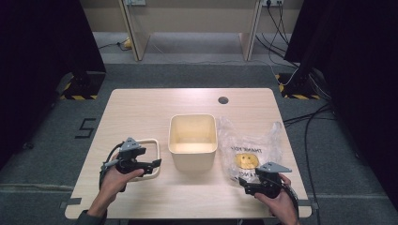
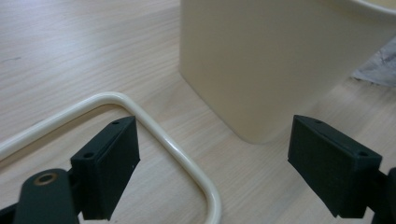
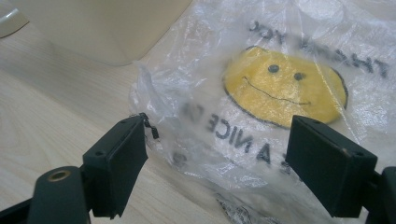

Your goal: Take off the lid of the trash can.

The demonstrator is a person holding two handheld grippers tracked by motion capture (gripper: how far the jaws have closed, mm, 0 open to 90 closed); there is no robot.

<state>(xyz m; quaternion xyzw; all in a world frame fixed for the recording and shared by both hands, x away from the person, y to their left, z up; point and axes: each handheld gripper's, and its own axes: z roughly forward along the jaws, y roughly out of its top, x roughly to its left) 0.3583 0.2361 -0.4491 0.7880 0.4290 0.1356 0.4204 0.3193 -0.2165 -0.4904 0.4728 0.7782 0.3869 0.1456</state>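
Cream wire frame [image 1: 149, 157] lies flat at the table's [image 1: 141, 108] left front, with the left gripper [image 1: 152, 165] over its near corner, jaws spread wide and holding nothing. Just right stands the cream tub [image 1: 193, 140]. Beyond it, the clear smiley bag [image 1: 248, 150] lies flat, the right gripper [image 1: 245, 183] at its near edge, jaws wide apart and empty.

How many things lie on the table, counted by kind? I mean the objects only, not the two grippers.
Cream bin: 1
Cream rectangular ring: 1
Clear plastic bag with a yellow smiley face: 1
Total: 3
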